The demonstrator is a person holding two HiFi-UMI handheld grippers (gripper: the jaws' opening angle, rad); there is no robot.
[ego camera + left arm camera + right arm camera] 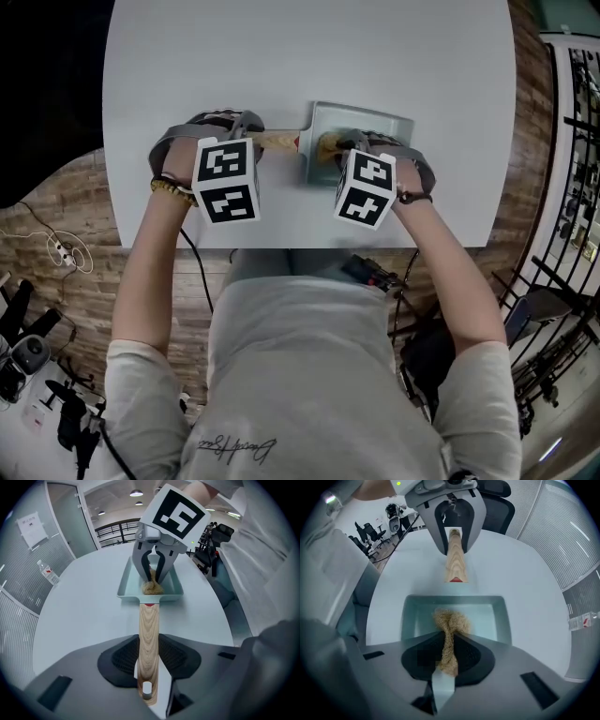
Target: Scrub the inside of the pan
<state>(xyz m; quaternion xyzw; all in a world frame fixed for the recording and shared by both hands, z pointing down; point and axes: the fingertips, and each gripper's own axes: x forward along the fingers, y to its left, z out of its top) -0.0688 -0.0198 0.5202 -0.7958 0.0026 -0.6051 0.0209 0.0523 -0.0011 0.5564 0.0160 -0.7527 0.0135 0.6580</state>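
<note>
The left gripper point(149, 670) clamps the wooden handle point(149, 625) of the pale-green rectangular pan point(125, 582). The right gripper point(447, 660) pinches a tan fibrous scrubber point(451, 620), seemingly touching the pan's floor. Bare grey table point(281, 56) spreads beyond; its near edge lies close.

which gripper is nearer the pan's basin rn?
Right. The right gripper is over the basin, jaws shut on the scrubber inside it. The left gripper is outside it, jaws clamped on the far end of the wooden handle.
</note>
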